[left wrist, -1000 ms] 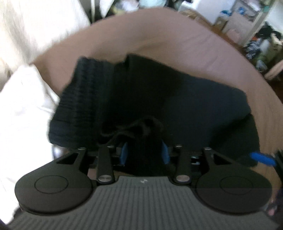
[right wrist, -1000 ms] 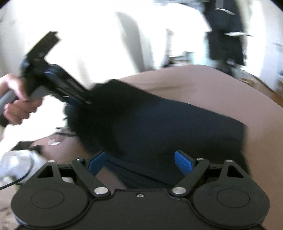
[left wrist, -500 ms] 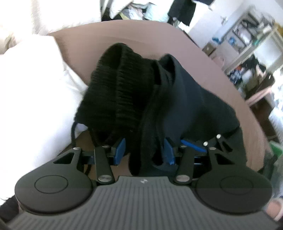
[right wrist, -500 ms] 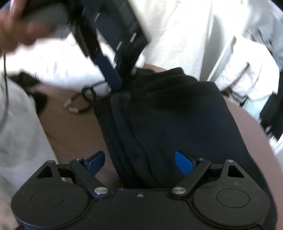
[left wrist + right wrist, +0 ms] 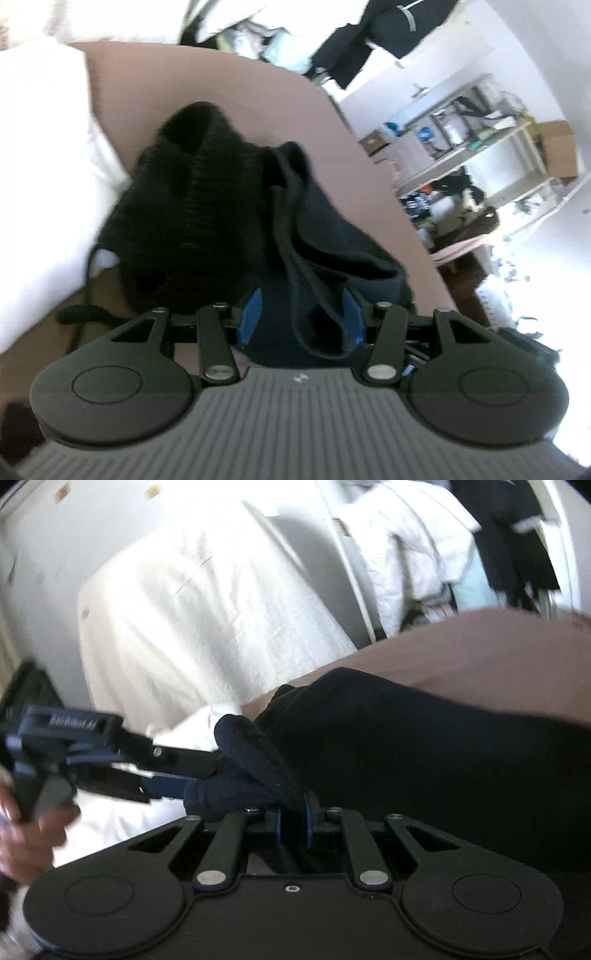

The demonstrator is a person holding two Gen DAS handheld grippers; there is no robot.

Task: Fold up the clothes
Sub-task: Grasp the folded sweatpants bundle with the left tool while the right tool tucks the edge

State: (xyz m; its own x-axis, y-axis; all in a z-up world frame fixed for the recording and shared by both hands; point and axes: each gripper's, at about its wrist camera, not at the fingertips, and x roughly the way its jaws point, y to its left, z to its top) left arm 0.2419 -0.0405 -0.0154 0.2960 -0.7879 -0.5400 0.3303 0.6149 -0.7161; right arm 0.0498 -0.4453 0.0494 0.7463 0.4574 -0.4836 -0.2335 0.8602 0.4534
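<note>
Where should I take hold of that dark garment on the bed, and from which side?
Grip the thick folded edge of the dark garment nearest you, coming in low from the near side. Layers bunch there into a ridge; the right tongs already pinch it.
</note>
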